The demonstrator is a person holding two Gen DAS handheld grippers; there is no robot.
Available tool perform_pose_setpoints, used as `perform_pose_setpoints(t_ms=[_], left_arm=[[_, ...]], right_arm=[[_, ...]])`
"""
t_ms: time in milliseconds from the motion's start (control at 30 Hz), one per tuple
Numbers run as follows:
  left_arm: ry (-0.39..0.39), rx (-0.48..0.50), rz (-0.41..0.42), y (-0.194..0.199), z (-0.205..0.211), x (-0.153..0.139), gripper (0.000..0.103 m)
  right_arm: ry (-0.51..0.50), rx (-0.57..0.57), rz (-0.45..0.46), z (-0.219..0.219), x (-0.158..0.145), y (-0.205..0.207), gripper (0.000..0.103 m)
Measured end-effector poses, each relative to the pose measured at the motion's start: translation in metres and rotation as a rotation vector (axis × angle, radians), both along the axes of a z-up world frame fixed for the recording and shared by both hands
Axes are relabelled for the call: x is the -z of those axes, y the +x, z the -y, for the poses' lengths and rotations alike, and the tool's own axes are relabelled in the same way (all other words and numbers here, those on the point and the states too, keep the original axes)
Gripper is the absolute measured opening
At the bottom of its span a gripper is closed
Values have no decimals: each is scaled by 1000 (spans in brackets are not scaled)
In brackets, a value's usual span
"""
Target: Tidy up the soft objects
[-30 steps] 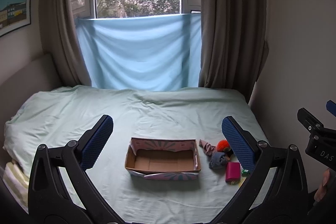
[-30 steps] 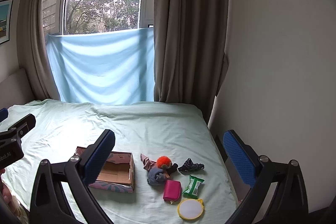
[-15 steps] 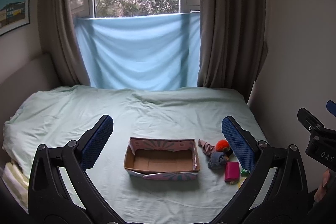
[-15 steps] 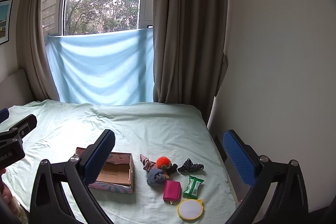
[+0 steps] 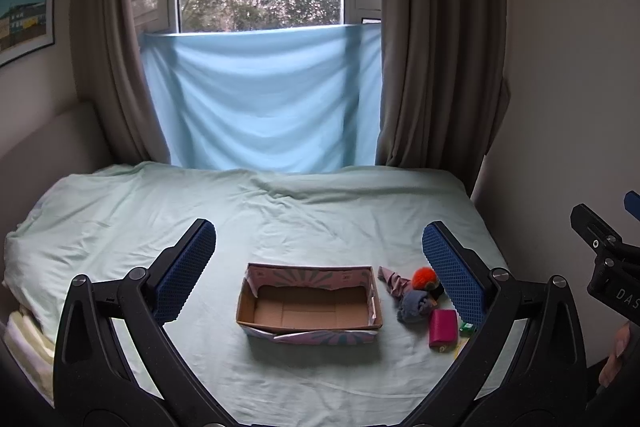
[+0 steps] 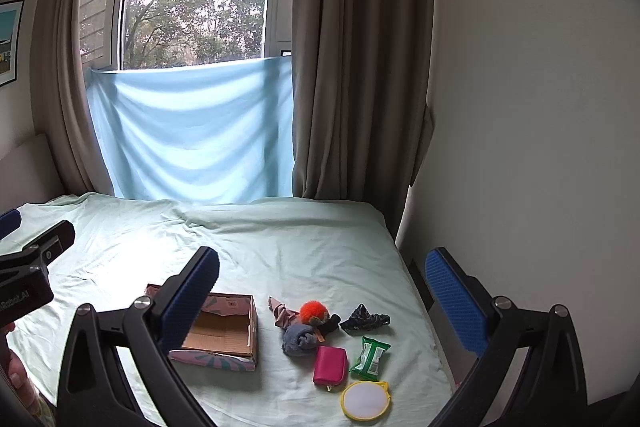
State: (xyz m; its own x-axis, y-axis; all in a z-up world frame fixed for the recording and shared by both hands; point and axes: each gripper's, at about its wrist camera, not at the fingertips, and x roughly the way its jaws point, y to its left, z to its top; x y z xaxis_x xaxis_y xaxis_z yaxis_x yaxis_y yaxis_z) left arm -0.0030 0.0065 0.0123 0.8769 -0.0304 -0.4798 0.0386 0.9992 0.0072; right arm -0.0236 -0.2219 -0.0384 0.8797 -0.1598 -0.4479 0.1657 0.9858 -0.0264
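Note:
An empty cardboard box [image 5: 308, 307] [image 6: 224, 331] with a pink patterned outside sits on the bed. To its right lie an orange pompom [image 5: 425, 277] [image 6: 314, 311], a rolled grey sock [image 5: 414, 305] [image 6: 298, 341], a mauve cloth [image 5: 392, 279] [image 6: 282, 313], a dark scrunchie [image 6: 366, 321], a magenta pouch [image 5: 443, 325] [image 6: 330, 365], a green wipes pack [image 6: 370, 353] and a round yellow-rimmed mirror [image 6: 365, 399]. My left gripper [image 5: 320, 267] is open and empty, held above the near side of the box. My right gripper [image 6: 322, 291] is open and empty above the pile.
The bed [image 5: 280, 219] has a pale green sheet and fills the room between a headboard [image 5: 44, 143] on the left and a wall [image 6: 520, 147] on the right. A blue cloth [image 5: 260, 99] hangs at the window between brown curtains. Folded linens [image 5: 24, 347] lie at the bed's left edge.
Both views have shifted very slightly; the grippers stay open and nothing on the bed has moved.

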Motion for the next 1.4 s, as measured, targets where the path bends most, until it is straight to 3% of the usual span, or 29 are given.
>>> perform_pose_setpoints(t_ms=[300,533,1067,1400], left_arm=[[18,84,-84,41,10,15,103],[49,222,-204,97,49,76,103],[92,433,-347,203,190,270,102],[145,481,-456,252,246,392,102]], right_arm=[[23,73,-14,10,2,10,103],[36,182,-89,28,45,29,103],[151,378,-259,109,245,95,103],[234,472,-369,147,367,133,103]])
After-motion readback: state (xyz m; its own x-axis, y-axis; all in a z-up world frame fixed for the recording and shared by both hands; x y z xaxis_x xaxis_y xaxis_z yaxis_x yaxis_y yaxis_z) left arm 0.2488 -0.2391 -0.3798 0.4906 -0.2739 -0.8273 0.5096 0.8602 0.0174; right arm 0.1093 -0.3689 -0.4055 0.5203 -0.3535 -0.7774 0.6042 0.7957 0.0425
